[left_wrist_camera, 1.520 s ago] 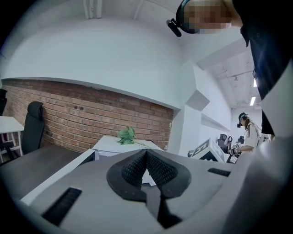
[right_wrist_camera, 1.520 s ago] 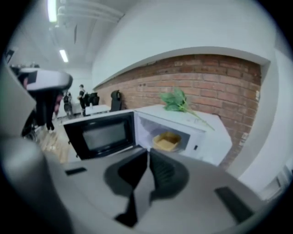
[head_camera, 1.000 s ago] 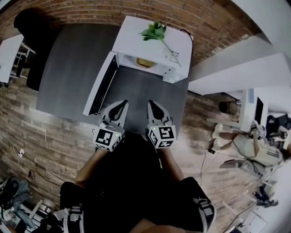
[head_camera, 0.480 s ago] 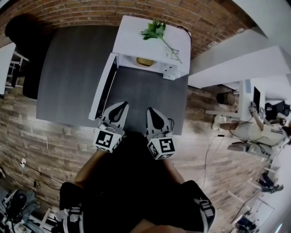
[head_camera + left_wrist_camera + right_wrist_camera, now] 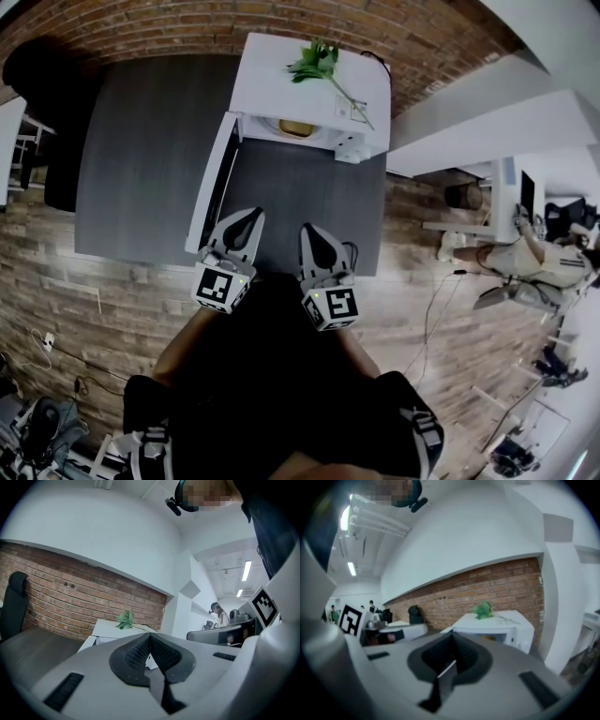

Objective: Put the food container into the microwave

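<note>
A white microwave (image 5: 314, 89) stands at the far end of a dark grey table (image 5: 150, 141), its door (image 5: 211, 183) swung open to the left. A yellowish food container (image 5: 297, 127) sits inside the cavity and also shows faintly in the right gripper view (image 5: 490, 638). Both grippers hang over the table's near edge, well short of the microwave. My left gripper (image 5: 246, 217) is shut and holds nothing, its pads (image 5: 140, 651) pressed together. My right gripper (image 5: 309, 230) is shut and empty too.
A green sprig (image 5: 314, 64) lies on top of the microwave. A black chair (image 5: 47, 122) stands at the table's left. White counters (image 5: 487, 131) run along the right, with a person (image 5: 525, 258) beyond them. A brick wall backs the table.
Both grippers have stayed almost where they were, the right one easing slightly left. The head view has shifted a little.
</note>
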The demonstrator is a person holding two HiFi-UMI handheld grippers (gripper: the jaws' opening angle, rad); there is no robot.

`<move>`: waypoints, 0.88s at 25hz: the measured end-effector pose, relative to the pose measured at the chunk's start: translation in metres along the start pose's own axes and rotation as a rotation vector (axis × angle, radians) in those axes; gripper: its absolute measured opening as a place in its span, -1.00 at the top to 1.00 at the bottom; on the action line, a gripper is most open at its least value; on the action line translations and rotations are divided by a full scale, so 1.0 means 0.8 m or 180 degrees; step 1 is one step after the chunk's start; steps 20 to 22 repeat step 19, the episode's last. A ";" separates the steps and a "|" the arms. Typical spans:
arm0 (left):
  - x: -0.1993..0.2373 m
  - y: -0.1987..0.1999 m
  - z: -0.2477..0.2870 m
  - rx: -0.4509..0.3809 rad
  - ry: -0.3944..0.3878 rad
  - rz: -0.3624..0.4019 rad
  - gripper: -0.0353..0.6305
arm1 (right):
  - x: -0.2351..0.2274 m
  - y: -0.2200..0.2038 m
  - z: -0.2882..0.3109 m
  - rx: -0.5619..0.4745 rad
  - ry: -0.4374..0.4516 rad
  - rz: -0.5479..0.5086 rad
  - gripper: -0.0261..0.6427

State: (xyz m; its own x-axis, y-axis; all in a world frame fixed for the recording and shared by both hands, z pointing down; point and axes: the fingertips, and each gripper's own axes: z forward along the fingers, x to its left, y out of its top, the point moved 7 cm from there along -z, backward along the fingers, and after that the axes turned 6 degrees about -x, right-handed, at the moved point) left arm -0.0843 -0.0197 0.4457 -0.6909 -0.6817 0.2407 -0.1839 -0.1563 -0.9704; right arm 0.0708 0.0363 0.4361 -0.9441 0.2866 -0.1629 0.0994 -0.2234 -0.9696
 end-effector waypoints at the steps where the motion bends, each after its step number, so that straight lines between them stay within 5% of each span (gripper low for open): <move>1: 0.001 0.001 0.002 -0.0009 0.0004 -0.0003 0.79 | -0.001 0.002 0.001 -0.0015 0.0000 -0.0004 0.83; 22: 0.004 0.008 0.022 -0.0020 0.0031 -0.0011 0.79 | -0.015 0.016 0.015 -0.0112 0.0031 -0.0038 0.83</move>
